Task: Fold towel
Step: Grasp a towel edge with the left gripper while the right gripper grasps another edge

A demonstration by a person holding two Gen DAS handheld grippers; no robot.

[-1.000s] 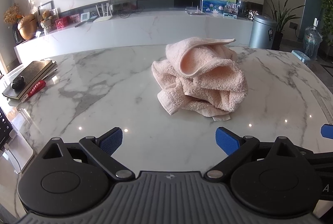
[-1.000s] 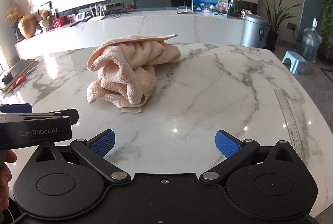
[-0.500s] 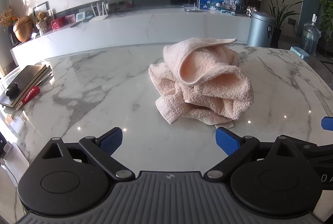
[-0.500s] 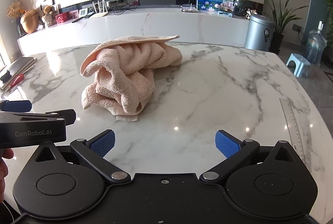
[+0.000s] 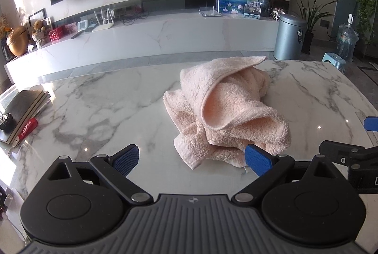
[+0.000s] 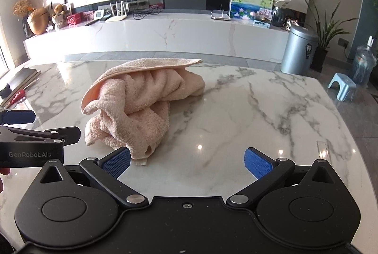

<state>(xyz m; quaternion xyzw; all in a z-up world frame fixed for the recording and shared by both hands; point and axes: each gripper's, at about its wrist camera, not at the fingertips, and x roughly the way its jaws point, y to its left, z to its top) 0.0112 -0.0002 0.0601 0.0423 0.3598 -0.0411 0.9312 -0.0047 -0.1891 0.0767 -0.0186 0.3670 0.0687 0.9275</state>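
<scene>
On white grey-veined marble worktop, crumpled peach terry towel heaped mid-surface, left claw and right claw both spread apart, empty, blue pads just short of towel's near edge, stacked dark books and red-handled tool at far left edge.

A white marble table with grey veins carries everything. A crumpled pink towel lies heaped near its middle, toward one o'clock in the left wrist view and eleven o'clock in the right wrist view. At nine o'clock, by the table's left edge, sits a stack of dark books with a red packet just beside it and a small dark object on top.
</scene>
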